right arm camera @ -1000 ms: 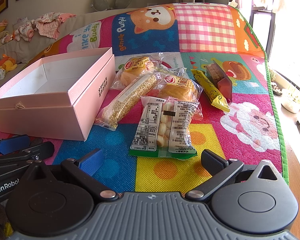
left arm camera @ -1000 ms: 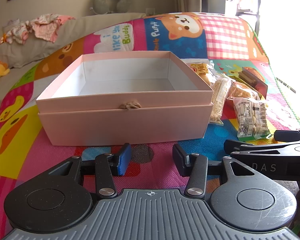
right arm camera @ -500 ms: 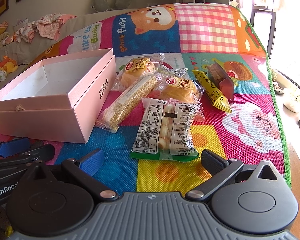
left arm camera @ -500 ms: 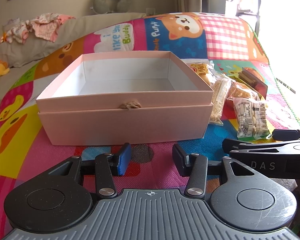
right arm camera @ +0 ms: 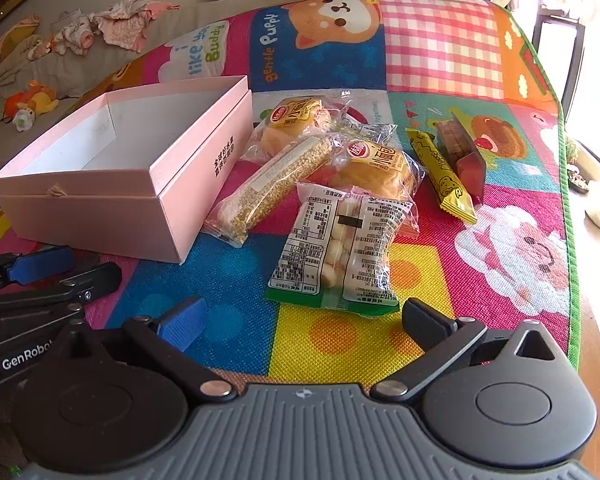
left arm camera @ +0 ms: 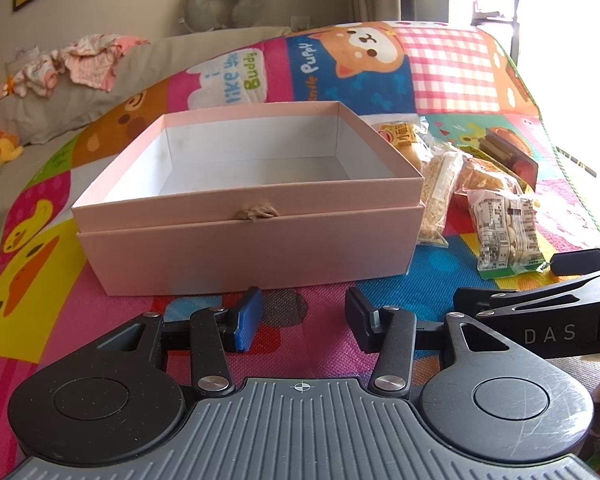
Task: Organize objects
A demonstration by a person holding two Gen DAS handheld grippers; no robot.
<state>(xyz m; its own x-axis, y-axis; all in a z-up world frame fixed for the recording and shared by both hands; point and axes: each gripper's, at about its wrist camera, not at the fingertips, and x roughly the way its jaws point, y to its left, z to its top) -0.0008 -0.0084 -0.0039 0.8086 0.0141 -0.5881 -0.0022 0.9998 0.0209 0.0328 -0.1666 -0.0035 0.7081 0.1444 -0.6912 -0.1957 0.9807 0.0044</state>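
An open pink box [left arm camera: 252, 236] [right arm camera: 188, 184] with nothing inside sits on the colourful play mat. To its right lie several snack packs: a clear bag of white candies [right arm camera: 340, 248] [left arm camera: 506, 236], a long sesame bar [right arm camera: 272, 184] [left arm camera: 438, 196], two wrapped buns [right arm camera: 374, 168] [right arm camera: 294, 122], a yellow wafer stick [right arm camera: 440, 176] and a red-ended biscuit tray [right arm camera: 462, 152]. My left gripper [left arm camera: 303, 320] stands open just in front of the box. Open as well, my right gripper [right arm camera: 302, 322] hovers before the candy bag, holding nothing.
The mat [right arm camera: 440, 52] covers a table whose wooden edge [right arm camera: 598, 360] shows at the right. A grey sofa [left arm camera: 60, 96] with clothes and toys lies behind at the left. Each gripper appears at the side of the other's view.
The right gripper has moved forward toward the candy bag, and that view tilts down more. The left gripper has hardly moved.
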